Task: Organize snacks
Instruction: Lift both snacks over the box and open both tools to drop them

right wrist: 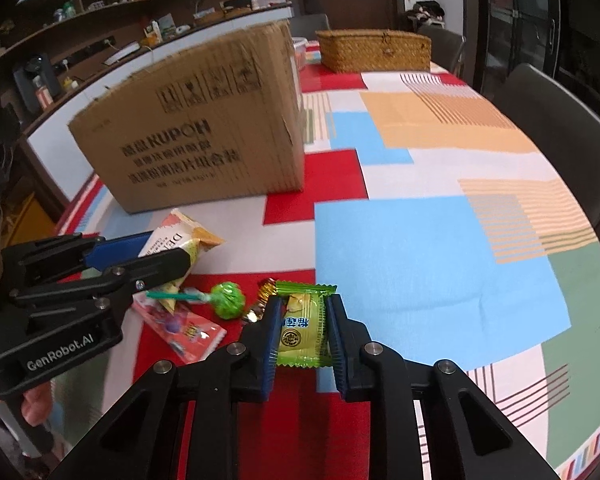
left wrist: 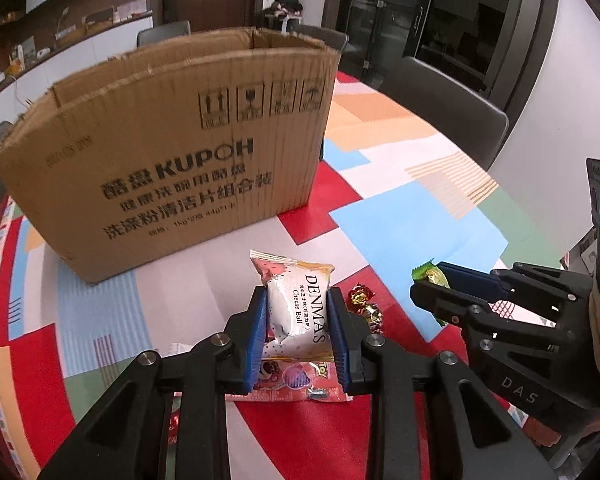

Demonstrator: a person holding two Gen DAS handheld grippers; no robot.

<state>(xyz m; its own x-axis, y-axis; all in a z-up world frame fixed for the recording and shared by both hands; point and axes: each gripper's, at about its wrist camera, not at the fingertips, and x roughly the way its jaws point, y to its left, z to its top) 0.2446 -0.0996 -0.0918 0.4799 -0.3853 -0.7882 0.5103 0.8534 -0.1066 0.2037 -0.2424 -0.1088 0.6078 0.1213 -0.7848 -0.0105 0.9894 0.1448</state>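
The left gripper [left wrist: 298,316] was clamped on the cheese ball packet [left wrist: 296,304] and the right gripper [right wrist: 302,330] on a green candy [right wrist: 302,322], both presumably bound for the open cardboard box [left wrist: 172,152]

Dim indoor light is seen; edges are bent and vignetted by fisheye distortion, and the cardboard box [right wrist: 204,120] is blurred.

Left tongs [left wrist: 298,316] clamped, angled downward; right tongs [right wrist: 303,322] clamped likewise; fingers [right wrist: 36,404] apparently gripping left handle.
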